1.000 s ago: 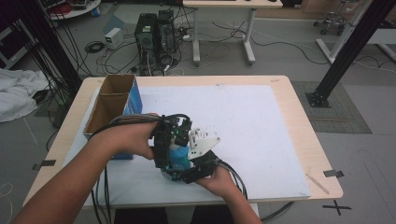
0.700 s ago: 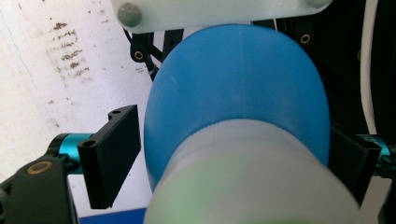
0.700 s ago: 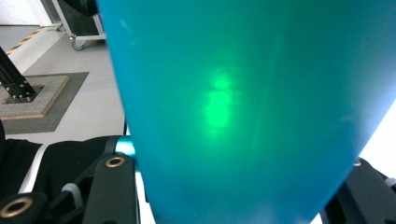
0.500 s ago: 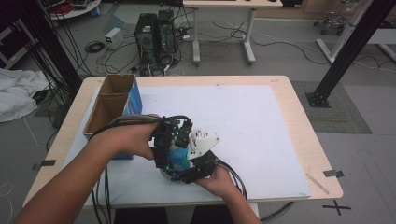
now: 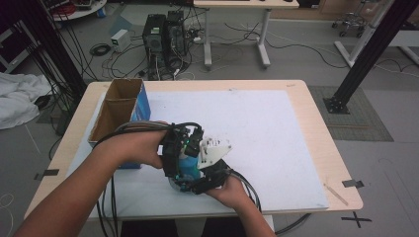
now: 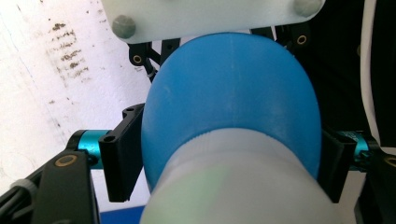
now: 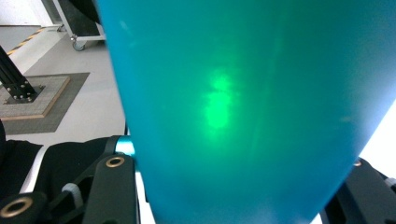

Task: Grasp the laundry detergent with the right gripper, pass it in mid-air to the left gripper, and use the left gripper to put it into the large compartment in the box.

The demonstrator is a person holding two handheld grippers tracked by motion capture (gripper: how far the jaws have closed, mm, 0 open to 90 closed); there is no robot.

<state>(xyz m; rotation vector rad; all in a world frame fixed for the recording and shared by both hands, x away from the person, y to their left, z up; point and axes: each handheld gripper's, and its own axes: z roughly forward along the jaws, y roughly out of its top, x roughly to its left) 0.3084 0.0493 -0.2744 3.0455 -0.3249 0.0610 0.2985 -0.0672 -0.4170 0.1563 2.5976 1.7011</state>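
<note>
- Blue bottle (image 5: 187,165) sits low over the near part of the white mat (image 5: 276,133), held between both grippers just in front of the person
- In the left gripper view we see its rounded blue body (image 6: 233,102) with a pale whitish section below it, close to the lens
- Left gripper (image 6: 224,158): both black jaws press on the sides of the bottle's blue part, one on each flank, so we log it as clamped on the bottle
- In the right gripper view the bottle (image 7: 243,107) shows as a teal, translucent wall with a green glow on it
- Right gripper (image 5: 210,173): jaw tips are hidden behind the bottle; it sits right between them, but we cannot tell whether they grip it
- From the high view the left gripper (image 5: 178,148) comes in from the left, the right one from below, its grey plate on top
- Cardboard box (image 5: 118,106) with a blue side stands open at the mat's left edge, near the left forearm
- Wooden table (image 5: 321,143) carries the mat; cables trail off its near edge
</note>
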